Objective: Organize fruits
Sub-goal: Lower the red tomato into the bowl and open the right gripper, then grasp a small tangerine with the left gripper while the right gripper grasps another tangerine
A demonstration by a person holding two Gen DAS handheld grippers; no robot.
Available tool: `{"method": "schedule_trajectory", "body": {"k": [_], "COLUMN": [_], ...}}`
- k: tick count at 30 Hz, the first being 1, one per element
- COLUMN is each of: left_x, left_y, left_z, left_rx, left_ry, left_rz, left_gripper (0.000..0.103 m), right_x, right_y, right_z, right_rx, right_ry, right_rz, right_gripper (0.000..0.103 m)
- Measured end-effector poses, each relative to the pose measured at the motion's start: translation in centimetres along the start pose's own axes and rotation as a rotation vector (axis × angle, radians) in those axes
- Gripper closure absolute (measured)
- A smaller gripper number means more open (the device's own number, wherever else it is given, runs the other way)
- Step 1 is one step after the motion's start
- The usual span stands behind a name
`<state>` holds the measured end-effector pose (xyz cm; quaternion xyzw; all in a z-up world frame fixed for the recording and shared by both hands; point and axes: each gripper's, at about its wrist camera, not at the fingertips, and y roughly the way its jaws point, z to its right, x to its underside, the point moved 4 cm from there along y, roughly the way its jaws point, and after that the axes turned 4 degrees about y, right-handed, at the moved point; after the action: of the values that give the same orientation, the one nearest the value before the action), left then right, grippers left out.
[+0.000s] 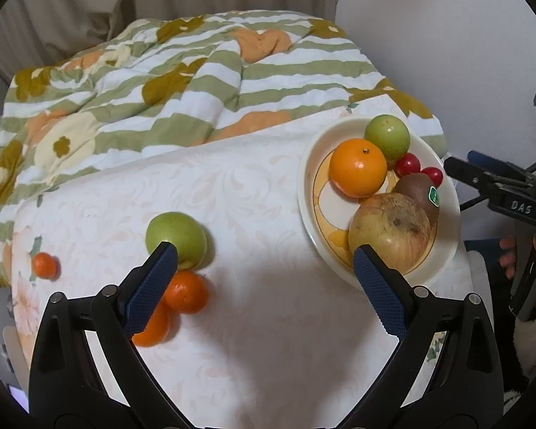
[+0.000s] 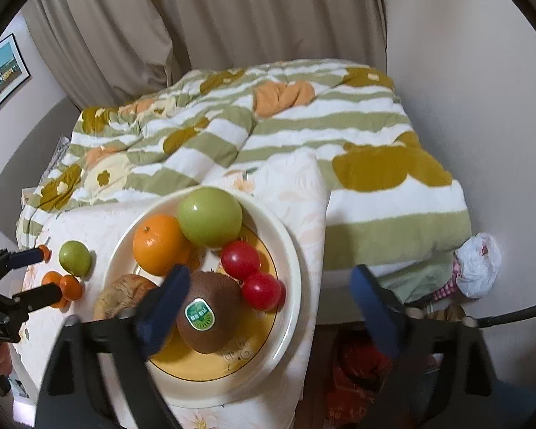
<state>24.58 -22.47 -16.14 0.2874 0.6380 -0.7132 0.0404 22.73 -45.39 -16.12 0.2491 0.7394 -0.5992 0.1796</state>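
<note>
Here the plate [image 2: 289,236] sits on a white patterned tablecloth [image 1: 253,214] at the near right of the table, and it carries a green apple [image 2: 209,216], an orange [image 2: 159,245], two red cherry tomatoes [image 2: 240,259], a brown kiwi [image 2: 209,312] with a green sticker, and a yellowish blemished apple [image 1: 389,232]. The right gripper [image 2: 269,307] hangs just above the plate with its blue-padded jaws spread wide and nothing between the pads; the kiwi lies directly beyond its left finger, resting in the dish and not clamped. The left gripper [image 1: 266,286] is likewise wide open and empty, poised over bare cloth between the plate and the loose fruit. Just beyond its left finger lie a second green apple [image 1: 177,239] and two mandarins [image 1: 185,291] huddled together, the apple touching the nearer mandarin; a smaller mandarin [image 1: 44,265] lies well apart near the left edge of the table. The yellowish apple shows just past its right finger, inside the plate's rim. A green-striped floral quilt [image 1: 196,89] lies behind the table
</note>
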Motion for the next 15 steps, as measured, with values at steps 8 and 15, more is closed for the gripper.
{"method": "schedule_trajectory", "body": {"k": [8, 15], "left_x": [1.0, 2.5], "left_y": [-2.8, -7.2], "left_z": [-0.2, -1.6], "left_rx": [-0.028, -0.077], "left_ry": [-0.016, -0.048], "left_rz": [0.043, 0.094], "left_gripper": [0.000, 0.000], "right_x": [-0.5, -0.6], "right_y": [-3.0, -6.6], "right_z": [-0.5, -2.6], "right_rx": [0.026, 0.007], "right_ry": [-0.041, -0.088], "right_rz": [0.073, 0.070], "right_gripper": [0.001, 0.001]}}
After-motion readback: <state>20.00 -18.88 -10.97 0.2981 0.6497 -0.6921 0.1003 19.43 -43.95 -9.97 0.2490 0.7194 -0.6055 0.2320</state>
